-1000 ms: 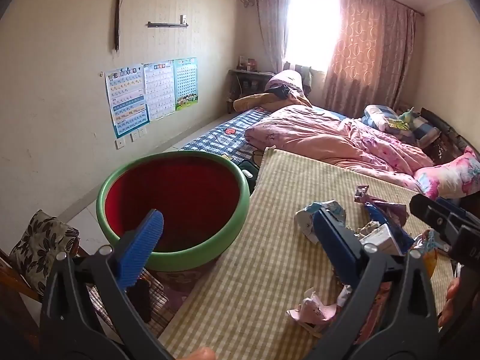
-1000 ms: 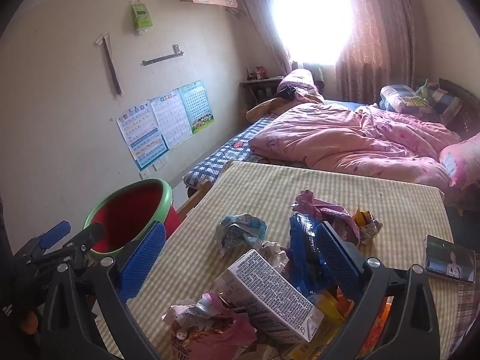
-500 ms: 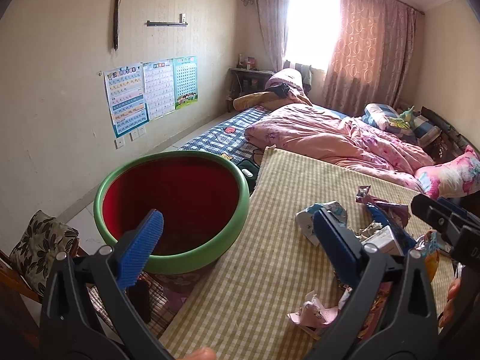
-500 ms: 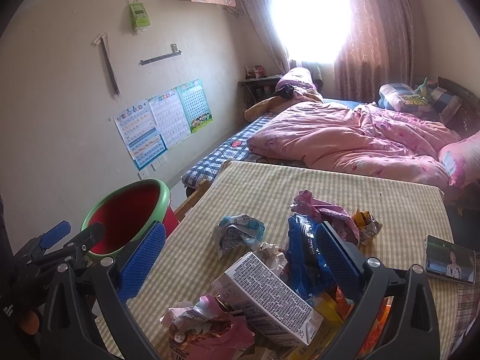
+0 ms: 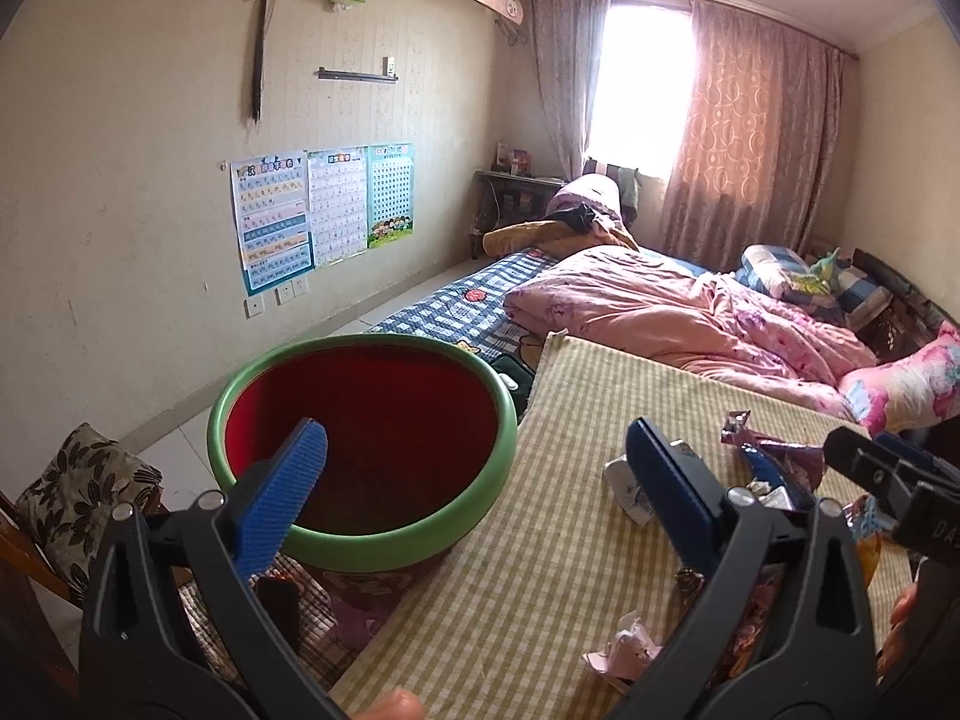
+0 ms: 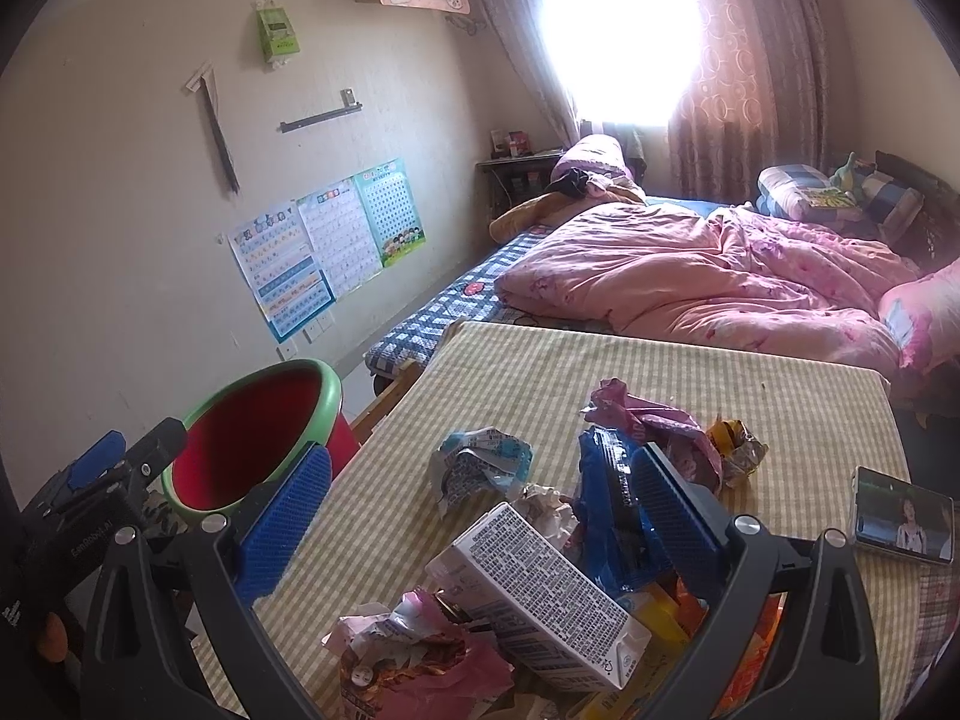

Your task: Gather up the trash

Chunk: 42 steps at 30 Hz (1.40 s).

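A bed with a rumpled pink quilt (image 6: 690, 276) lies beyond the checked tablecloth (image 6: 540, 378). Left of the cloth's edge stands a round red bucket with a smooth green rim (image 5: 366, 444). Crumpled wrappers heap at the cloth's near side around a white carton (image 6: 540, 594) with fine, unreadable print. The left gripper (image 5: 474, 468) and right gripper (image 6: 480, 504) both gape, holding nothing.

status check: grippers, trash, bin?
Left gripper open, empty, beside the bin. Right gripper open over the milk carton in the trash pile, nothing gripped. Phone on table right of pile; not trash.
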{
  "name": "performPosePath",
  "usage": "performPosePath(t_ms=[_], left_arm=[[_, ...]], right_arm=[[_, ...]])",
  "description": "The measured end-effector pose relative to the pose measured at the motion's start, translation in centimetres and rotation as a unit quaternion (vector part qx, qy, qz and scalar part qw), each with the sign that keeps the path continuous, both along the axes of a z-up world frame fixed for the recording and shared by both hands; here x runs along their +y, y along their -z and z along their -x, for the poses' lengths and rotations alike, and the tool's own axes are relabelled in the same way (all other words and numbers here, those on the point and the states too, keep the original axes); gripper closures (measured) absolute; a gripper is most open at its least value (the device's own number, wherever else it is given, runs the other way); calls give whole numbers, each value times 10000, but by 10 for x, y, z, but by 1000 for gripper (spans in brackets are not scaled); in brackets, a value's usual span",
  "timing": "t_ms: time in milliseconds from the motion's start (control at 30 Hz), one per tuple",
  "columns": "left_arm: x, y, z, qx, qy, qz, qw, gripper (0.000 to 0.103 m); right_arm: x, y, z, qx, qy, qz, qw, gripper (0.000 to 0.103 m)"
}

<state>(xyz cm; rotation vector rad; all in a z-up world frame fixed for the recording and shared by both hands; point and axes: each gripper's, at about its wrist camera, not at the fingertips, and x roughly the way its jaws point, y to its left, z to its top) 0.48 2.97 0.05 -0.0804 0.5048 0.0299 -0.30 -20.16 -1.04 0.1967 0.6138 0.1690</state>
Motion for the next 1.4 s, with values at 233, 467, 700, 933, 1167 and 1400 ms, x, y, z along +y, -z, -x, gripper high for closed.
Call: performPosePath(t_ms=[233,467,700,933,1167,1400], left_arm=[[1,-1,1,78,238,157,9996,5],[-5,1,2,140,235,-184,9995,5],[-11,0,4,117,235,-444,9987,5],[-6,1,3,180,126,-383,9990,5],[-6,5,4,253,103,-400,9988,5],[-12,6,4,279,202,-495,9982,5]], right_arm=[[1,-1,2,-37,-32,-91,9999,7],[3,-2,3,-66,-121,-177,9997,7],[6,-2,3,41,-281,-323,9991,7],[11,-5,5,67,-380,-258,9989,7],[7,-1,4,135,-397,-215,9989,7],[6,1,4,160,-356,-185,9991,7]])
